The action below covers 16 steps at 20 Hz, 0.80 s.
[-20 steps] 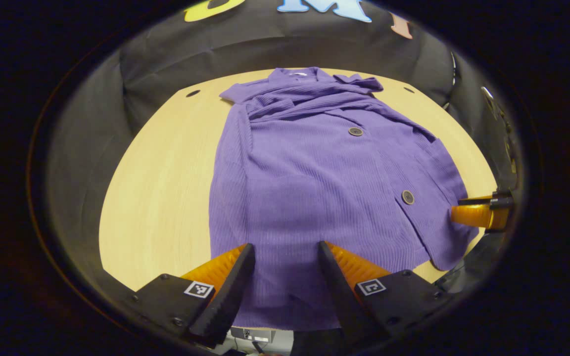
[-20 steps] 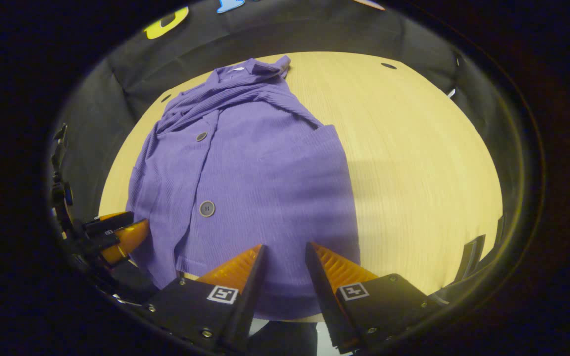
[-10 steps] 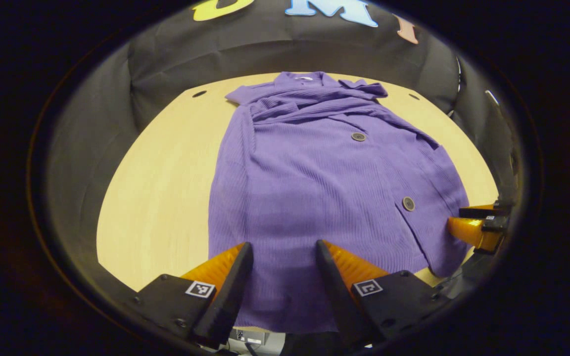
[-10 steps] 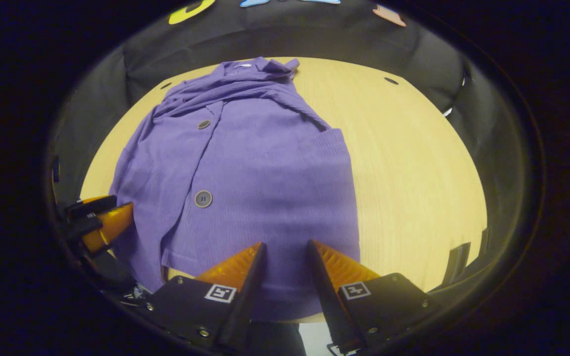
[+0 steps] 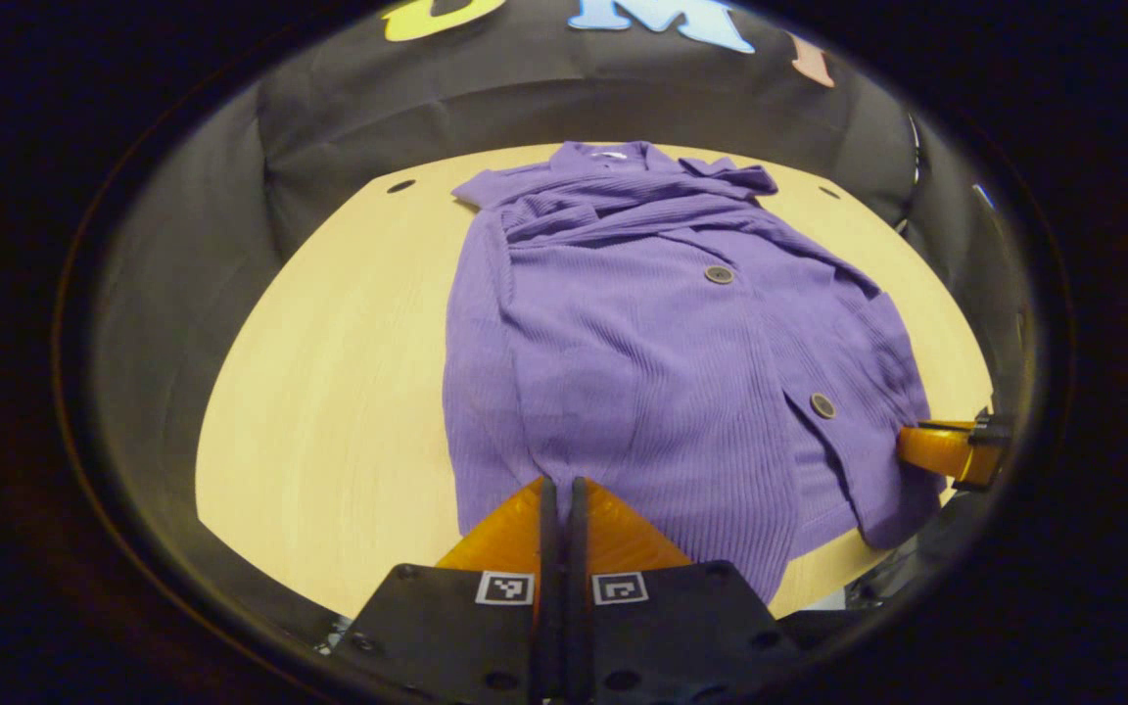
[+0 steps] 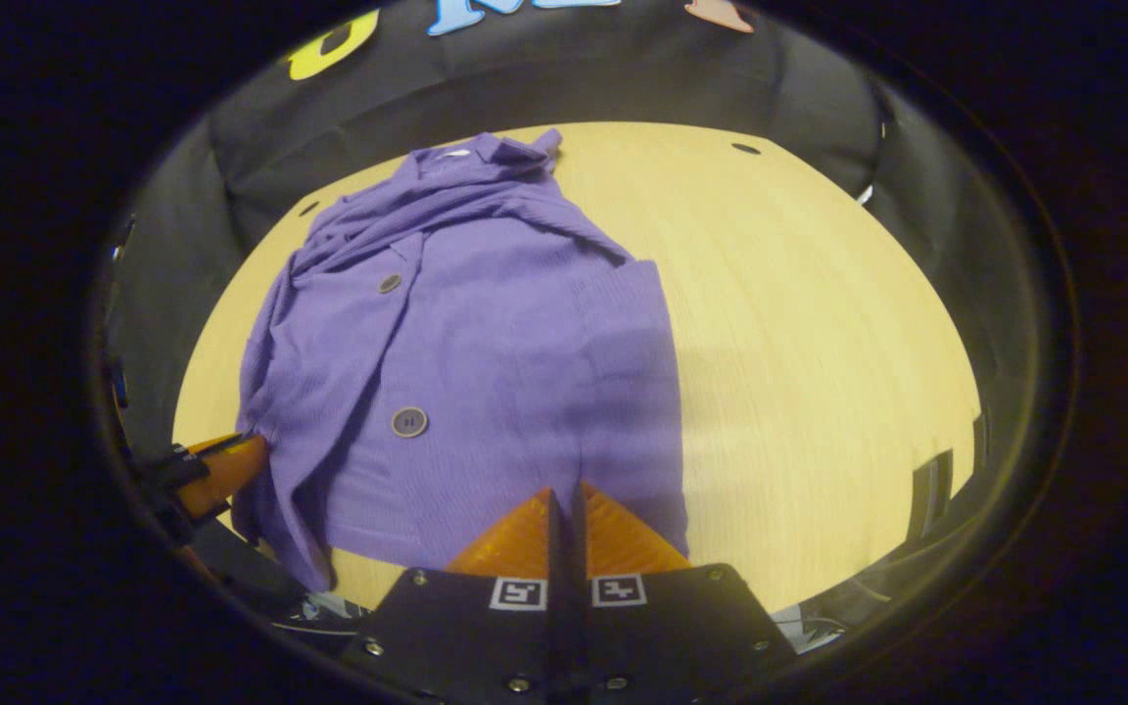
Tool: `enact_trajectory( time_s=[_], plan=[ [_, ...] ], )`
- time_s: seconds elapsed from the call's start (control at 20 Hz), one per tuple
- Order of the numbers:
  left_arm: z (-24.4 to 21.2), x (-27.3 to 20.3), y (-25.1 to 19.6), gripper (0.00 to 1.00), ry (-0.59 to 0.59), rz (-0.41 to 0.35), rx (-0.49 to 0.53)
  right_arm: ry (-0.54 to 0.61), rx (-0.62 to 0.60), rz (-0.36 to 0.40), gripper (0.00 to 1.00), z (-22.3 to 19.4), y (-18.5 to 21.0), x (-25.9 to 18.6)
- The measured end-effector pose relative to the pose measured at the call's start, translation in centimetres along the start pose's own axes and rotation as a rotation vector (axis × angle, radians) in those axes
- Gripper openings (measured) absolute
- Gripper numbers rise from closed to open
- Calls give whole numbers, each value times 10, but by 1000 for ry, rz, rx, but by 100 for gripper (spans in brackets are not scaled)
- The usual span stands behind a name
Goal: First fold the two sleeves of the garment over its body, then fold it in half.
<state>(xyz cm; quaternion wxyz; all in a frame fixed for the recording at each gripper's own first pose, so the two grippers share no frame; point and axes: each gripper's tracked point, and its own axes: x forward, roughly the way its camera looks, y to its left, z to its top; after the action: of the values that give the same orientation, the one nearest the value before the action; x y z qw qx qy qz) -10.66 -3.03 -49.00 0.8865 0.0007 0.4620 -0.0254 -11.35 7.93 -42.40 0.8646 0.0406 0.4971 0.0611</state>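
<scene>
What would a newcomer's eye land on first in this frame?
The purple garment dominates, spread buttons-up along the pale wooden table, its collar at the far end near the booth wall and its sleeves already lying across the chest. Next come the two claws at the near hem: the left claw and the right claw each have their fingers closed together on the fabric edge.

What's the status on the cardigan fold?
Both tools, left and right, shut on cardigan hem. Sleeves folded over body. Table unobstructed.
</scene>
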Motion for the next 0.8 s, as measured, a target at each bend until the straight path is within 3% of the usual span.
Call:
enact_trajectory(
  time_s=[0.45, 0.8],
  plan=[
    [36, -13, 12, 7, -54, -13, -61, -57, -20, -1, 1, 31, 8, -17],
    [109, -14, 24, 6, -163, -11, -100, -167, 22, 26, 1, 102, 19, -22]
  ],
)
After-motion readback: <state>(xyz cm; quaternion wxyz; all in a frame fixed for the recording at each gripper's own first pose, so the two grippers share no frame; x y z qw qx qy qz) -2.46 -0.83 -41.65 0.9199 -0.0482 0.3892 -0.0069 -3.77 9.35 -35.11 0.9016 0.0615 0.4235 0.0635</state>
